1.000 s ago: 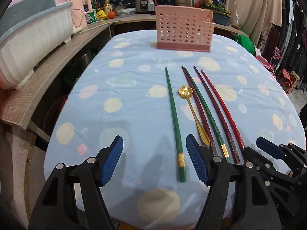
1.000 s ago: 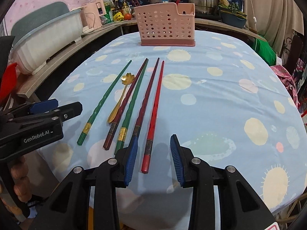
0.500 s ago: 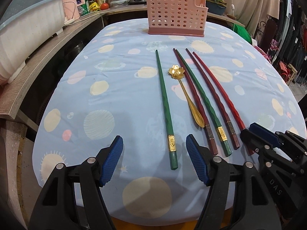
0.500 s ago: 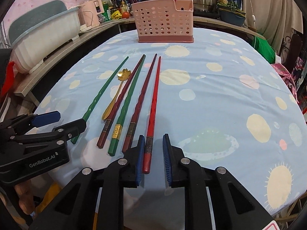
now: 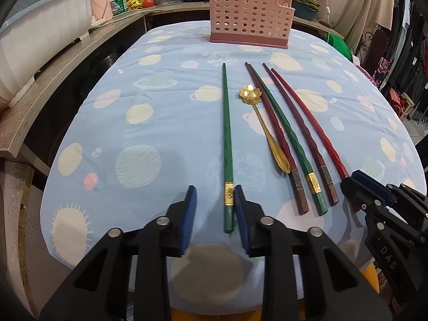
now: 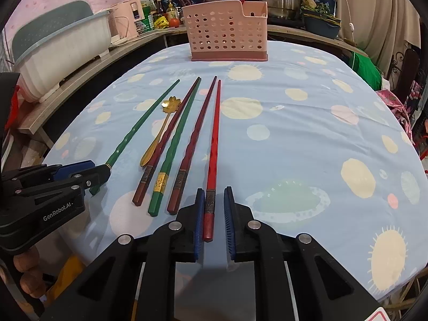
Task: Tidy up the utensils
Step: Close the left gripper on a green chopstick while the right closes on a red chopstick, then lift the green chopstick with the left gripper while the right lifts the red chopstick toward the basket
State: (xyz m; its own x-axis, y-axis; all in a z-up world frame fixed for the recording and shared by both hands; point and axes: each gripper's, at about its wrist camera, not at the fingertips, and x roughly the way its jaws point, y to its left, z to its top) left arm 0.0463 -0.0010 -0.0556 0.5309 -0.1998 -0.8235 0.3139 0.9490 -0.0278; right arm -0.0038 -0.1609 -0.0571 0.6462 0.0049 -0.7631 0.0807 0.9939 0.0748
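Both tongs reach down over the near edge of the surface, which is covered in a pale blue cloth with sun and planet prints. Left tongs are closing, with the thick end of a green chopstick between the blue pads; the right pad lies against the chopstick's gold band, while the left pad stands clear of it, so nothing is pinched. Right tongs are closing too, around the butt of a bright red chopstick; the left pad sits right by the stick and a narrow gap shows at the right pad, so I cannot tell whether it is clamped.

Between those two sticks, lying flat and side by side, are a gold spoon with a flower-shaped bowl, a dark red chopstick touching the spoon's handle, a second green chopstick, and another dark red chopstick. All tips point away.

Well beyond the tips, at the far end of the surface, a pink perforated holder stands upright.
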